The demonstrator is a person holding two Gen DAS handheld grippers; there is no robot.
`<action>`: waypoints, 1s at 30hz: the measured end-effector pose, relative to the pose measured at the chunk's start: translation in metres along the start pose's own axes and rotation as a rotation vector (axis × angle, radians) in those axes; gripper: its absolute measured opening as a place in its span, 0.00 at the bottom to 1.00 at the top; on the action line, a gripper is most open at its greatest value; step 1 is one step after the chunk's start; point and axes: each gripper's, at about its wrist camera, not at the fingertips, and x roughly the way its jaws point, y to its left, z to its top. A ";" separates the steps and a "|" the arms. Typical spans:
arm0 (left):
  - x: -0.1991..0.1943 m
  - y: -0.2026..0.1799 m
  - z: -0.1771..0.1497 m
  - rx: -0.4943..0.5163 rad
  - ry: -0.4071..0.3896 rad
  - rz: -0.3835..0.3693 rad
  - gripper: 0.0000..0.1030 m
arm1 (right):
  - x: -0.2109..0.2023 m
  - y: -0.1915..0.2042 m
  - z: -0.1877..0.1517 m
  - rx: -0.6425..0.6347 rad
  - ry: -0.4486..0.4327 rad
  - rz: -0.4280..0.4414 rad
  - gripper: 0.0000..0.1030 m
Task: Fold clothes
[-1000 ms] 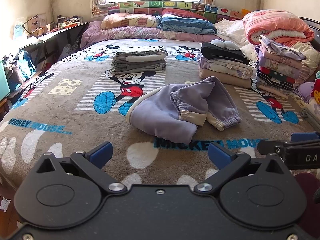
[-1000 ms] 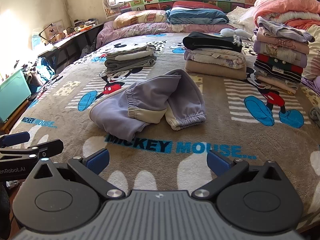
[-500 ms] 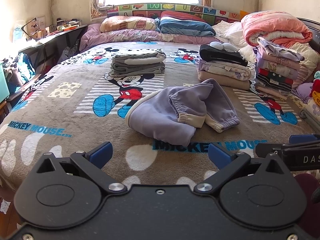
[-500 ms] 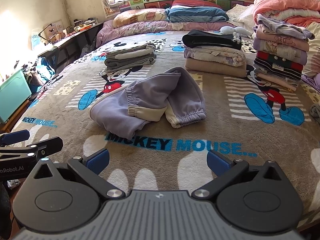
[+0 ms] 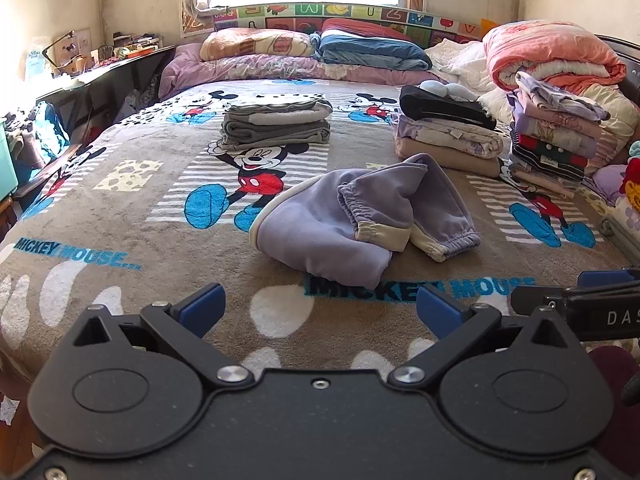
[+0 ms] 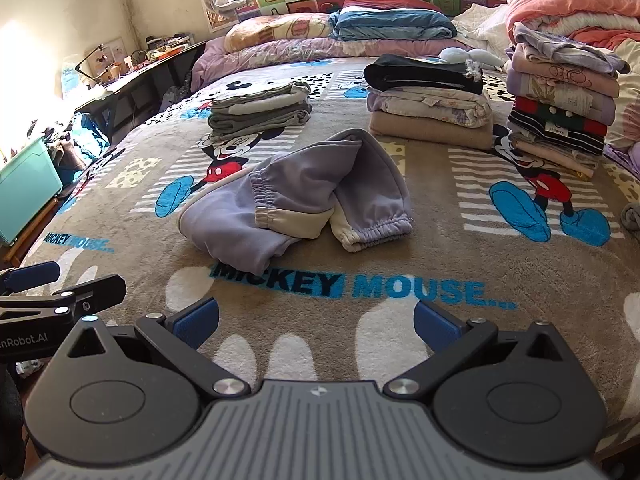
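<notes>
Left wrist view: lilac pants (image 5: pixel 360 216) lie crumpled in a loose heap in the middle of the bed (image 5: pixel 120 208), on the brown Mickey Mouse blanket. Their elastic cuffs with cream trim point toward the camera, and one leg is draped over the other. The left gripper (image 5: pixel 320 308) hovers over the near edge of the bed, well short of the pants, its jaws spread wide and holding nothing. The right gripper (image 5: pixel 592 300) juts in at the right edge, side on; only part of it shows here. Behind the pants stand three stacks of folded clothes: a grey stack (image 5: pixel 276 124), a stack with a black top (image 5: pixel 444 128) and a tall stack (image 5: pixel 556 136).

Right wrist view: the pants (image 6: pixel 304 196) sit ahead and slightly left of the right gripper (image 6: pixel 316 320), which is wide open, empty and clear of the cloth. The left gripper (image 6: pixel 52 292) shows at the left edge. The same three stacks appear: grey (image 6: pixel 260 110), black-topped (image 6: pixel 428 100) and tall (image 6: pixel 560 104).
</notes>
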 end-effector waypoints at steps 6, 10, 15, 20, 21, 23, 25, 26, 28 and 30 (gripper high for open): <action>0.003 0.000 0.000 0.004 0.006 -0.005 1.00 | 0.002 -0.002 0.000 0.006 0.002 -0.002 1.00; 0.007 0.002 0.003 0.002 0.008 -0.011 1.00 | 0.001 -0.010 0.001 0.039 -0.016 0.052 1.00; 0.021 0.016 0.010 -0.065 0.029 -0.072 1.00 | 0.000 -0.026 0.002 0.095 -0.078 0.147 1.00; 0.042 0.020 0.015 -0.058 0.015 -0.109 1.00 | 0.011 -0.034 0.006 0.096 -0.105 0.154 1.00; 0.046 0.020 0.015 -0.060 0.007 -0.116 1.00 | 0.015 -0.036 0.007 0.094 -0.106 0.153 1.00; 0.055 0.021 0.014 -0.073 -0.010 -0.109 1.00 | 0.024 -0.041 0.007 0.089 -0.110 0.152 1.00; 0.065 0.022 0.013 -0.082 0.000 -0.106 1.00 | 0.033 -0.047 0.005 0.096 -0.112 0.161 1.00; 0.072 0.023 0.014 -0.086 0.034 -0.107 1.00 | 0.038 -0.050 0.004 0.105 -0.107 0.167 1.00; 0.086 0.027 0.013 -0.111 0.087 -0.114 1.00 | 0.049 -0.057 0.001 0.131 -0.084 0.173 1.00; 0.096 0.028 0.010 -0.117 0.110 -0.136 1.00 | 0.060 -0.066 -0.002 0.162 -0.063 0.169 1.00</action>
